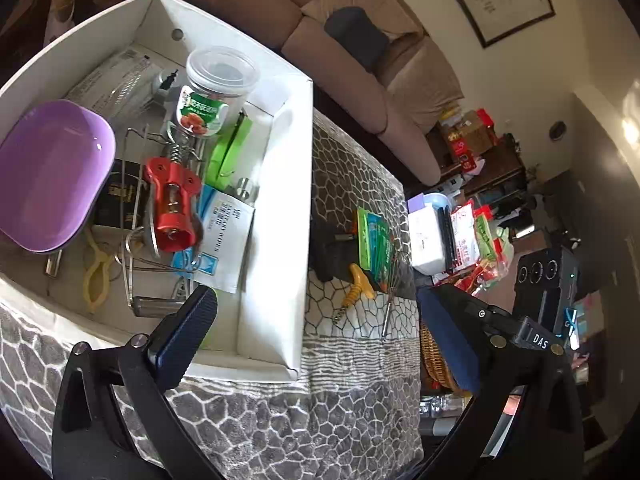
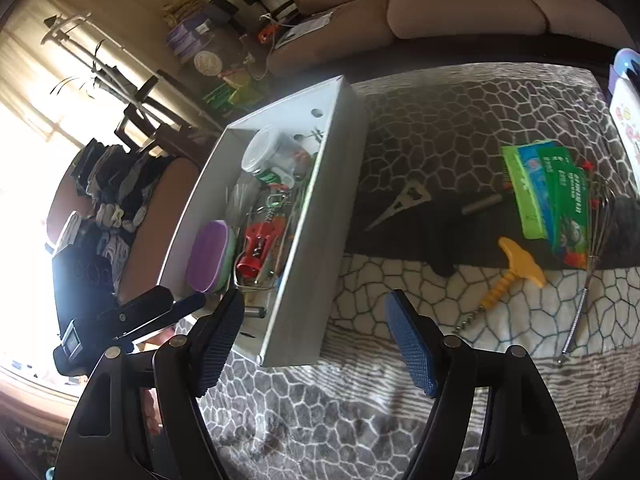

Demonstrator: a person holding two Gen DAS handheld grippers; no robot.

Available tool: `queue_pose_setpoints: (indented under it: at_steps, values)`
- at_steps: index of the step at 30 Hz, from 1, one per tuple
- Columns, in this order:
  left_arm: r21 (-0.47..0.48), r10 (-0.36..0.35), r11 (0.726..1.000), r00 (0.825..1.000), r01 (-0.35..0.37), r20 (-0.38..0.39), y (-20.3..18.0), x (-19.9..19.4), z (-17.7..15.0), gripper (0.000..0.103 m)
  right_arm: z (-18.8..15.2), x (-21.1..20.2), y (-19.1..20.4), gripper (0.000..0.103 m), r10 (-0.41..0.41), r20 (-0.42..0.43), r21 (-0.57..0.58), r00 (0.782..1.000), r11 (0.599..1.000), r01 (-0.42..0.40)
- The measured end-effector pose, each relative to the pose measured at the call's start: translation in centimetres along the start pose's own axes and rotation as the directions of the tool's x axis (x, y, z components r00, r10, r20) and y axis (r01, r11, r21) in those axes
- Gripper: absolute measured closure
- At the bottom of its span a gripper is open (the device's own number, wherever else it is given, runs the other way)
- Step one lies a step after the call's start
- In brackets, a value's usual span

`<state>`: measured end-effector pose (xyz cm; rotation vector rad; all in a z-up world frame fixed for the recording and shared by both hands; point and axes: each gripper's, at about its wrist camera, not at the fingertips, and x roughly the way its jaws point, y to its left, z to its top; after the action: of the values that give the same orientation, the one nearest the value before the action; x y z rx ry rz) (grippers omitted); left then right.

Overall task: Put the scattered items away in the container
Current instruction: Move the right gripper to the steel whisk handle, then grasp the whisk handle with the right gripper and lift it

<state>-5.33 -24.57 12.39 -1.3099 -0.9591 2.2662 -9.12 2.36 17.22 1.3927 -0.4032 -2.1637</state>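
Observation:
A white box (image 1: 280, 208) (image 2: 320, 248) on the patterned cloth holds a purple dish (image 1: 52, 176), a red corkscrew (image 1: 172, 204), a clear jar (image 1: 212, 88), packets and metal tools. Outside it lie a yellow corkscrew (image 1: 358, 284) (image 2: 516, 272), green packets (image 1: 374, 244) (image 2: 548, 192), a whisk (image 2: 584, 280), a metal opener (image 2: 400, 204) and a small metal cylinder (image 2: 482, 203). My left gripper (image 1: 320, 336) is open and empty over the box's near corner. My right gripper (image 2: 316, 340) is open and empty, above the box's near end.
A brown sofa (image 1: 340, 60) runs behind the table. A cluttered side table (image 1: 460, 232) with snack bags stands past the table's right edge. A wicker basket (image 1: 436, 360) sits below that edge. The left gripper's body (image 2: 120, 312) shows at the right wrist view's left.

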Motion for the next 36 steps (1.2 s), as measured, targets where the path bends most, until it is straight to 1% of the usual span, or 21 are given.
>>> queue_pose_setpoints:
  at_steps: [3,6,9,12,14,18,22,24,26,30,32,33,36]
  values:
    - [0.030,-0.017,0.999,0.999,0.018,-0.032,-2.9,1.9,-0.6,0.000,-0.1,-3.3,-4.4,0.021,-0.036,0.049,0.067,0.998,0.997,0.033]
    - [0.058,-0.034,0.998,0.997,0.038,-0.067,-5.7,4.4,-1.1,0.000,-0.3,-6.2,-8.8,0.021,-0.047,0.102,0.139,0.994,0.990,0.033]
    - [0.079,-0.026,0.996,0.994,0.034,-0.109,-8.0,7.9,-1.7,0.000,-0.4,-7.7,-12.5,0.021,-0.067,0.122,0.186,0.990,0.982,0.043]
    - [0.057,-0.034,0.997,0.988,0.043,-0.149,-9.1,11.7,-1.9,0.000,-0.3,-8.1,-15.5,0.021,-0.078,0.126,0.213,0.989,0.976,0.049]
    - [0.047,-0.024,0.998,0.986,0.032,-0.168,-9.6,14.3,-1.8,0.000,-0.1,-7.8,-17.4,0.021,-0.083,0.124,0.229,0.989,0.972,0.053]
    - [0.054,0.035,0.998,0.981,-0.025,-0.190,-10.2,18.9,-1.1,0.000,0.5,-6.6,-21.0,0.021,-0.103,0.118,0.264,0.988,0.962,0.069]
    - [0.041,0.048,0.998,0.976,-0.040,-0.213,-10.3,22.6,-0.5,0.000,0.8,-4.6,-24.4,0.021,-0.120,0.106,0.302,0.987,0.950,0.083]
    - [0.034,0.051,0.998,0.974,-0.044,-0.220,-10.2,24.1,-0.4,0.000,1.0,-3.3,-25.5,0.022,-0.142,0.089,0.294,0.986,0.949,0.110]
    - [0.039,0.061,0.998,0.971,-0.053,-0.229,-10.1,25.4,-0.3,0.000,1.3,-2.3,-26.4,0.024,-0.180,0.092,0.280,0.979,0.948,0.148]
    - [0.064,0.095,0.995,0.965,-0.082,-0.245,-10.0,27.5,-0.3,0.000,2.3,-0.7,-27.7,0.026,-0.206,0.091,0.279,0.974,0.944,0.174]
    - [0.063,0.096,0.995,0.963,-0.083,-0.251,-9.8,28.2,-0.4,0.000,2.7,0.1,-28.1,0.027,-0.222,0.086,0.271,0.971,0.943,0.191]
    - [0.058,0.093,0.995,0.963,-0.081,-0.253,-9.8,28.5,-0.5,0.000,2.8,0.6,-28.3,0.032,-0.226,0.081,0.268,0.971,0.943,0.197]
    - [0.056,0.089,0.995,0.961,-0.076,-0.262,-9.9,29.2,-0.8,0.000,3.0,1.8,-29.0,0.059,-0.239,0.054,0.270,0.969,0.938,0.216]
